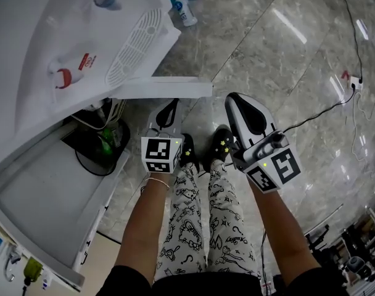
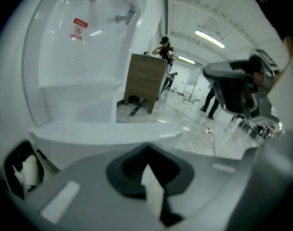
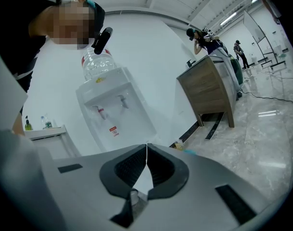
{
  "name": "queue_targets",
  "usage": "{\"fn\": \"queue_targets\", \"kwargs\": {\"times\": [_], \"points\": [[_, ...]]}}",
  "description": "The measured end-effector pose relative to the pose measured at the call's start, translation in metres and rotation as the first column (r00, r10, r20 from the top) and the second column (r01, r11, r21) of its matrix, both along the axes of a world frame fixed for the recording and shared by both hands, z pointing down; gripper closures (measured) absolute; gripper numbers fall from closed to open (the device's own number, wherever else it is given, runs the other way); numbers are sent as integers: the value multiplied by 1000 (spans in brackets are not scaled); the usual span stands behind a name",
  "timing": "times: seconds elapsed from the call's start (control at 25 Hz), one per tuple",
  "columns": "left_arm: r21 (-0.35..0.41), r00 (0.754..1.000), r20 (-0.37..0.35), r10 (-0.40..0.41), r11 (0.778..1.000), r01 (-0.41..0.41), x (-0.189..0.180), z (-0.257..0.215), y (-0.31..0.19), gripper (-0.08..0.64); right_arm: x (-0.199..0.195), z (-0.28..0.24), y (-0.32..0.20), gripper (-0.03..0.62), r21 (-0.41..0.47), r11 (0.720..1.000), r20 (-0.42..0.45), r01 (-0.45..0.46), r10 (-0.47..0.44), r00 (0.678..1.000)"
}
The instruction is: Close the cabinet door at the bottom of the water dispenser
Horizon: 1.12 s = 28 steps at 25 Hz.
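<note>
From above we count two grippers: the left gripper point(image 1: 173, 103) just beside the one cabinet door point(image 1: 169, 90), which stands open from the water dispenser point(image 1: 70, 36), and the right gripper point(image 1: 233, 97) nearby. In the left gripper view we see the jaws pressed together, empty, with the door edge ahead. In the right gripper view the jaws are likewise together, and the dispenser shows two taps point(image 3: 121, 101)

Sm. bottle point(image 1: 185, 11) on floor point(image 1: 280, 48); wood cabinet point(image 3: 209, 93)

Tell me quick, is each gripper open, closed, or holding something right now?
Left gripper: closed, holding nothing.
Right gripper: closed, holding nothing.
</note>
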<state>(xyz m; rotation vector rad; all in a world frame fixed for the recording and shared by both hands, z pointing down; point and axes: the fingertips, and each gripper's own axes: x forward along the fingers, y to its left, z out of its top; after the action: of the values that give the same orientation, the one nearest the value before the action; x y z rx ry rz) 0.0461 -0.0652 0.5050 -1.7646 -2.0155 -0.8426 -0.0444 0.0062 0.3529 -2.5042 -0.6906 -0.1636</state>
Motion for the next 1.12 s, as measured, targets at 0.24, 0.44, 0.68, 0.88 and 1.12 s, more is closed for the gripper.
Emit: {"fn": "queue_targets", "kwargs": {"times": [0.24,0.44,0.68,0.88,1.12], "points": [[-8,1000,-13,-17,1000,17,13,0,23,563,2,0,4,575,5,1000,-5,-1,1,1000],[0,993,-22,-113,994,113,44,5,40,563,-2,-6,14,575,3,1000,-16,-20,20,1000],[6,992,-95,-83,996,84,69,8,61,563,-10,-7,29,575,5,998,-19,-56,56,998],[1,982,-80,-173,985,174,91,12,73,563,-18,-1,35,575,16,998,3,-67,67,998],[8,965,-73,-250,968,252,110,16,73,563,-27,4,34,575,35,996,26,-78,77,997]]}}
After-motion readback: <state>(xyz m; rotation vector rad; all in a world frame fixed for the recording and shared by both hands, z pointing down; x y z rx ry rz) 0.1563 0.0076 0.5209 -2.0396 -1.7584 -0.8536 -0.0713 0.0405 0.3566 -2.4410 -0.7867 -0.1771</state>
